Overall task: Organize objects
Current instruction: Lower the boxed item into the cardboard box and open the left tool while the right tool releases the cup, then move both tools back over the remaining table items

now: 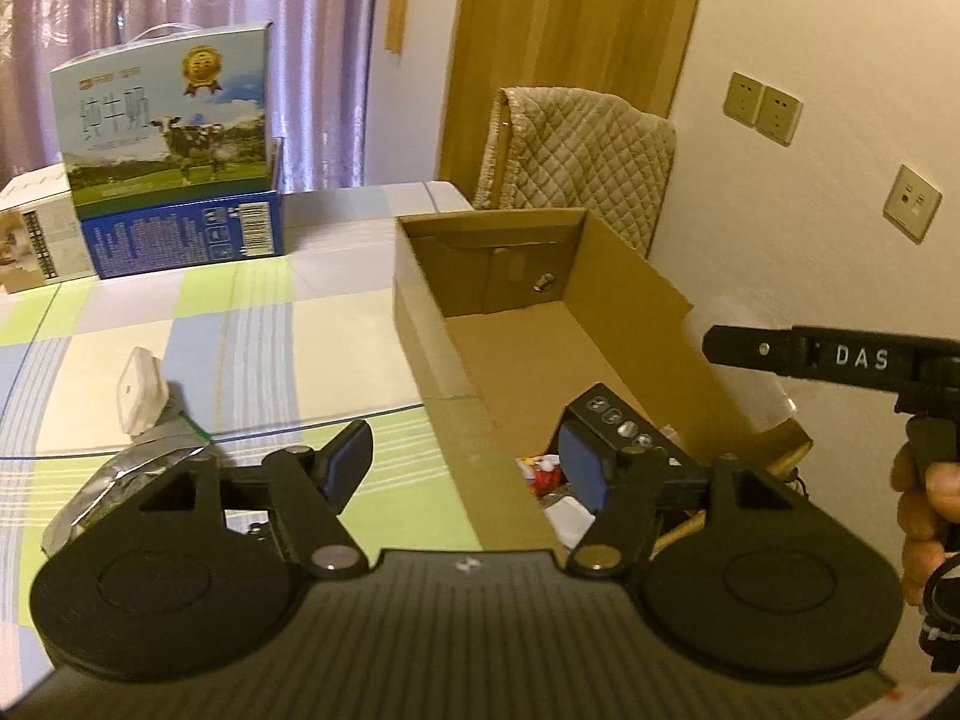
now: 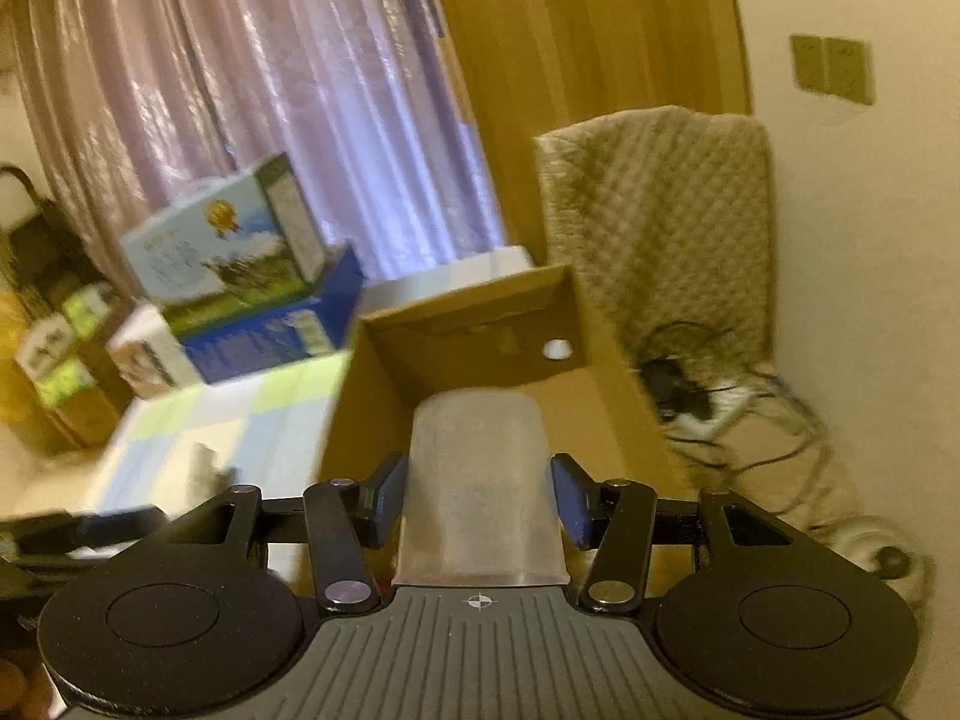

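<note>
Cartons are sitting stacked at the upper left of the left wrist view: a milk carton (image 1: 162, 114) printed with a cow is resting on a blue box (image 1: 186, 234), apparently parked out of the way at the far end of the worktop (image 1: 270, 324), which is wearing a smooth checked cloth of green, pale blue and cream. Lower down at left, a white plug-like block (image 1: 141, 387) and a crinkled silver foil packet (image 1: 126, 480) are lying loose, probably waiting their turn to be sorted. At bottom centre the left gripper (image 1: 474, 462) is hovering with its blue-padded jaws spread wide and gripping nothing, straddling the near wall of the cardboard box (image 1: 420, 324). That box, matte brown, rigid and open-topped, is serving as the collecting bin; a flat black device (image 1: 624, 426) and some small red-and-white items are already lying in its near corner. At the right edge a hand (image 1: 924, 510) is carrying the right gripper (image 2: 477, 501) over the box rim. In the right wrist view, blurred by motion, its jaws are pinching a translucent plastic cup (image 2: 480, 486), frosted and tapered, held sideways with its closed end pointing towards the box, so it looks about to be dropped inside.
</note>
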Motion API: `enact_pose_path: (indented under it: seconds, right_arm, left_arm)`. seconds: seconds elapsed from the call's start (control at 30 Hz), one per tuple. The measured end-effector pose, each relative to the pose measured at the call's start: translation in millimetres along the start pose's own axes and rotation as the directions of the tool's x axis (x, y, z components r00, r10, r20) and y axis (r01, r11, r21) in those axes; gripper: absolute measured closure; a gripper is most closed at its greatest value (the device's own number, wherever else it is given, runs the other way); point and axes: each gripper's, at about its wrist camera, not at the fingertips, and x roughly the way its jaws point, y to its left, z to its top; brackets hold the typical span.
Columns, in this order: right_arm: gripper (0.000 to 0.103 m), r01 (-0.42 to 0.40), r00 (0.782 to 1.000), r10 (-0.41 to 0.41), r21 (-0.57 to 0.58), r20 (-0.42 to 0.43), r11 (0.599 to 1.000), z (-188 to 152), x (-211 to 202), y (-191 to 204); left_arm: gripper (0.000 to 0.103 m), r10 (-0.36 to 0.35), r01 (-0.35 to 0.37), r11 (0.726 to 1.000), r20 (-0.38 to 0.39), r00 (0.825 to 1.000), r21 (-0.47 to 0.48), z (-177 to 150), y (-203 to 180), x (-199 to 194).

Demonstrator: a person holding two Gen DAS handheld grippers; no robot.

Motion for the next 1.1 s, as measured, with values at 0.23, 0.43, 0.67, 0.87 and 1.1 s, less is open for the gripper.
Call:
enact_pose_path:
  seconds: [0.23,0.43,0.67,0.87,1.1]
  right_arm:
    - [0.049,0.015,1.0,-0.015,0.029,0.001,0.999,-0.6,-2.4,4.4]
    - [0.049,0.009,1.0,-0.009,0.012,-0.013,1.0,-6.9,-13.7,17.6]
    - [0.049,-0.029,1.0,0.029,-0.013,-0.008,0.999,-15.7,-25.9,50.3]
    - [0.049,-0.071,0.997,0.071,-0.044,-0.013,0.997,-27.5,-31.8,89.0]
    - [0.049,-0.119,0.992,0.117,-0.089,-0.038,0.989,-50.9,-28.9,134.6]
  left_arm:
    - [0.038,0.031,-0.031,0.999,-0.004,1.0,-0.023,-8.2,22.7,-8.7]
    - [0.037,0.055,-0.056,0.997,-0.009,0.998,-0.062,-23.2,47.1,-25.1]
    - [0.035,0.113,-0.112,0.988,0.0,0.994,-0.11,-45.6,83.1,-59.0]
    - [0.035,0.198,-0.196,0.971,-0.006,0.98,-0.138,-65.2,118.0,-90.7]
    - [0.031,0.278,-0.273,0.948,0.008,0.96,-0.164,-85.1,153.1,-129.6]
